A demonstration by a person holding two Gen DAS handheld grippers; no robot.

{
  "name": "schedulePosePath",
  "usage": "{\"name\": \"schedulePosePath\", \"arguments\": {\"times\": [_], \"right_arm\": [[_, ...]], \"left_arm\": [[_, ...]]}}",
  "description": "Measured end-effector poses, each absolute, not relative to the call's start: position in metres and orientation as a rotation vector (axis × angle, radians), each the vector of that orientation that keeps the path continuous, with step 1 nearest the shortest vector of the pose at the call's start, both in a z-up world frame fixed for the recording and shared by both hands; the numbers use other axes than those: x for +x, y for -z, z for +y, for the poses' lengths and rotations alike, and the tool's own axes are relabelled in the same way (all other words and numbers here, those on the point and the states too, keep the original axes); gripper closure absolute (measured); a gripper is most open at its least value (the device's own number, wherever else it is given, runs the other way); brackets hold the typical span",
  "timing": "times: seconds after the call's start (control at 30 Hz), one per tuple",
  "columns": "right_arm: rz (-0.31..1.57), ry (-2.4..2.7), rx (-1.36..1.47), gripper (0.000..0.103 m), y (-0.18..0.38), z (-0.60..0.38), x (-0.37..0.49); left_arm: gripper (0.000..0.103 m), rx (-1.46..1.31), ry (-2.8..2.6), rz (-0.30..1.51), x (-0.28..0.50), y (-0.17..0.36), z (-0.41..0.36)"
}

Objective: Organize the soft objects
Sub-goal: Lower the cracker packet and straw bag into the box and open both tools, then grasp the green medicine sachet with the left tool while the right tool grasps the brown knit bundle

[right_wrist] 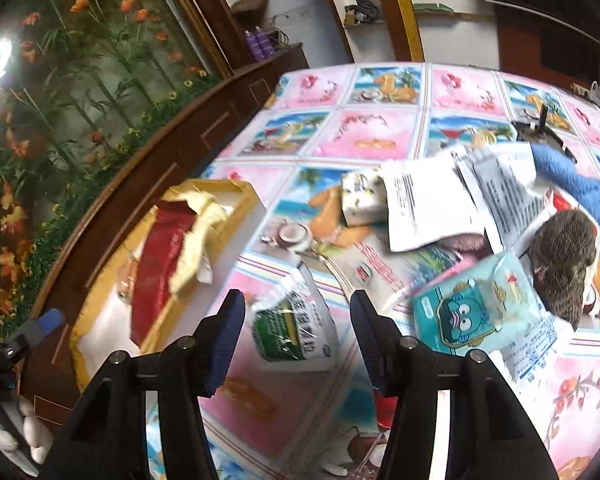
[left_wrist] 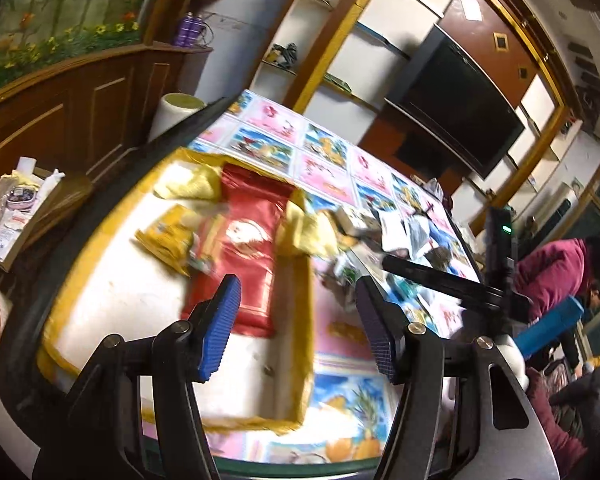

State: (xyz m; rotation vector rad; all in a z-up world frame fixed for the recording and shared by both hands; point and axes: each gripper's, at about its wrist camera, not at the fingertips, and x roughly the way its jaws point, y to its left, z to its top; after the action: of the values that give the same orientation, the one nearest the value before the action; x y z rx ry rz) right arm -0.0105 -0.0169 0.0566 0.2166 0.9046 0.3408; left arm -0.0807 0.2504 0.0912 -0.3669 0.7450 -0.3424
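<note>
The box (left_wrist: 304, 320), a shallow white tray with yellow-taped walls, is lying on the surface (right_wrist: 380, 128) at the 9 o'clock side of the right wrist view. Inside it, a long red foil pouch (left_wrist: 244, 248) is lying flat along the middle, a yellow packet (left_wrist: 168, 240) is resting at its 9 o'clock side, and a pale yellow crumpled wrapper (left_wrist: 188, 184) is sitting at the 11 o'clock corner.

Outside the box, the loose soft items are lying in a heap toward 2 o'clock in the right wrist view: a blue cloth (right_wrist: 572, 184), a brown furry item (right_wrist: 564, 256), white printed packets (right_wrist: 428, 208), a teal cartoon packet (right_wrist: 472, 308), and a small patterned tissue pack (right_wrist: 360, 196). A green-and-white packet (right_wrist: 296, 324) is lying on the surface directly ahead of the right gripper (right_wrist: 296, 312).

The surface is wearing a glossy cloth of pink and blue fruit panels. A dark television (left_wrist: 456, 108) is hanging at 1 o'clock in the left wrist view; a floral mural (right_wrist: 80, 92) is filling the wall at 10 o'clock.

The left gripper (left_wrist: 298, 320) is standing partly open over the box wall, holding nothing. The right gripper is standing partly open, gripping nothing.
</note>
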Motion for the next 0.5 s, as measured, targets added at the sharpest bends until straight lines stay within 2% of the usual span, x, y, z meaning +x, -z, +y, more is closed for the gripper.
{"name": "schedulePosePath", "arguments": {"times": [0.2, 0.23, 0.3, 0.5], "right_arm": [[0.970, -0.351, 0.138, 0.050, -0.035, 0.003, 0.012], [1.001, -0.350, 0.111, 0.058, -0.027, 0.006, 0.015], [1.032, -0.383, 0.112, 0.067, -0.021, 0.011, 0.016], [1.068, -0.431, 0.034, 0.067, -0.023, 0.010, -0.023]], "left_arm": [[0.043, -0.336, 0.342, 0.773, -0.093, -0.092, 0.228], [0.043, -0.330, 0.343, 0.775, -0.096, -0.093, 0.225], [0.043, -0.316, 0.347, 0.773, -0.103, -0.094, 0.219], [0.043, -0.279, 0.375, 0.790, -0.108, -0.090, 0.203]]}}
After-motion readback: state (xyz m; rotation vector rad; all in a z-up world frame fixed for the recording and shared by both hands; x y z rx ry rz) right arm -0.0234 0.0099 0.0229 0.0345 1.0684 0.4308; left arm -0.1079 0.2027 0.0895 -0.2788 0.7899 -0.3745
